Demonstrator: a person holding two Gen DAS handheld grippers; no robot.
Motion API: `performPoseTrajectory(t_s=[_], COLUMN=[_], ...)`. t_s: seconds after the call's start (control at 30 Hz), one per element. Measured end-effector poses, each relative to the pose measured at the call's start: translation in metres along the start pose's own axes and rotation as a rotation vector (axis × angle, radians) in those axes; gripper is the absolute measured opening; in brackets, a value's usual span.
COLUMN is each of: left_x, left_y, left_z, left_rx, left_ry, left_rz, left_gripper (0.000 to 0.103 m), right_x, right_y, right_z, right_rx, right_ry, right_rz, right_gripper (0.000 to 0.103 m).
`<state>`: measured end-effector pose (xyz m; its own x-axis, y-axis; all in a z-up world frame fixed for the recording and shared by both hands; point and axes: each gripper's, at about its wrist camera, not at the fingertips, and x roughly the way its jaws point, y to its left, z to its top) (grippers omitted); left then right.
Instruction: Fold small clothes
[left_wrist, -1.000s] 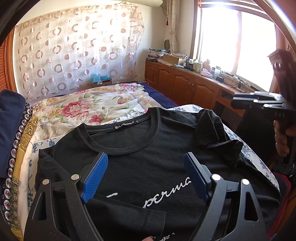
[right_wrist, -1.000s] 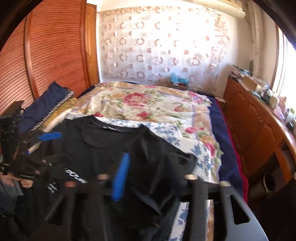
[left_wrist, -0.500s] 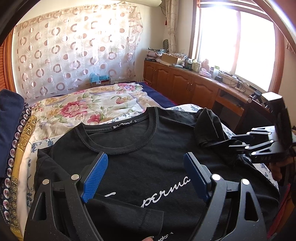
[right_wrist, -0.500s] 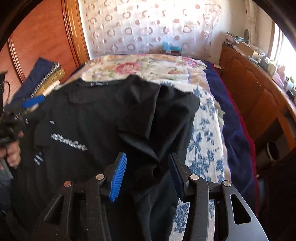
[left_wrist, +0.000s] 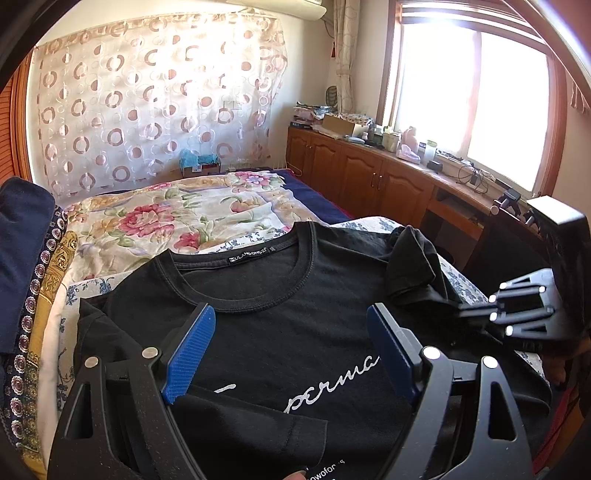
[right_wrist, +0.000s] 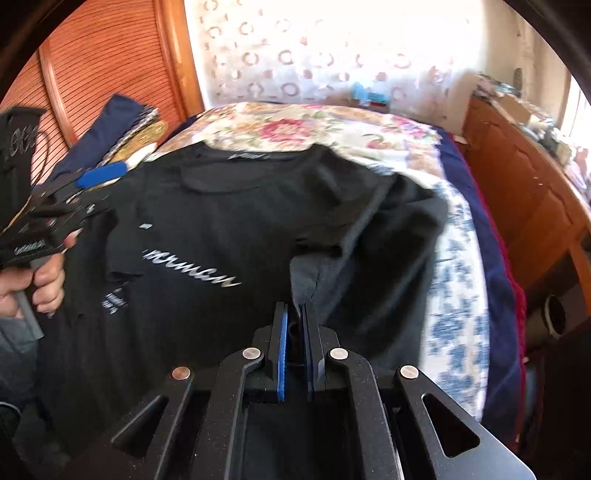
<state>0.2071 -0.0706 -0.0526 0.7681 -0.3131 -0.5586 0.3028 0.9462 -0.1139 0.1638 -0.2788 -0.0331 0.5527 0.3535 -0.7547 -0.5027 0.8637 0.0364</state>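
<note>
A black T-shirt (left_wrist: 295, 280) with white script lies face up on the bed, collar toward the far end. My left gripper (left_wrist: 290, 314) hovers open over its chest, blue pads wide apart with nothing between them. It also shows at the shirt's left edge in the right wrist view, as the left gripper (right_wrist: 92, 184) in a person's hand. My right gripper (right_wrist: 295, 308) is shut on a bunched fold of the T-shirt (right_wrist: 229, 229) at its right side, below the rumpled sleeve (right_wrist: 388, 221). The left wrist view shows the right gripper (left_wrist: 465, 314) low at the shirt's right edge.
The shirt lies on a floral bedspread (left_wrist: 155, 221) over a blue-patterned sheet (right_wrist: 458, 280). Folded dark blue cloth (left_wrist: 22, 236) is stacked at the bed's left side. Wooden cabinets (left_wrist: 362, 177) with clutter run under the window on the right. A slatted wooden door (right_wrist: 110, 66) stands behind.
My right gripper came down from above the bed's right side onto the shirt's edge, and its jaws closed from half open onto the fabric. The left gripper stayed put and open.
</note>
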Motion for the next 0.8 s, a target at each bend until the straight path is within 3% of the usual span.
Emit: performPoseTrajectory(t_s=[0.3,0.4,0.43,0.6,0.8], left_x=[0.0,0.001,0.001,0.001,0.002], left_y=[0.002,0.003,0.003,0.004,0.005], left_z=[0.0,-0.001,-0.001,-0.002,-0.003], left_rx=[-0.003,-0.002,-0.002,-0.003,-0.003], left_ry=[-0.002,-0.001,-0.001,0.002,0.005], left_rz=[0.001,0.002,0.003,0.007,0.017], left_gripper=[0.085,0.085,0.085,0.085,0.085], right_x=[0.013,0.009,0.004,-0.004,0.018], right_y=[0.023,0.017,0.016,-0.008,-0.032], right_z=[-0.007,-0.002,0.001,0.013,0.024], right_rx=[-0.016,-0.006,0.0,0.048,0.123], right_ry=[0.039,0.024,0.006,-0.055,-0.046], right_rz=[0.041,0.03,0.029,-0.022,-0.04], right_gripper=[0.009,0.035,0.036,0.037,0.037])
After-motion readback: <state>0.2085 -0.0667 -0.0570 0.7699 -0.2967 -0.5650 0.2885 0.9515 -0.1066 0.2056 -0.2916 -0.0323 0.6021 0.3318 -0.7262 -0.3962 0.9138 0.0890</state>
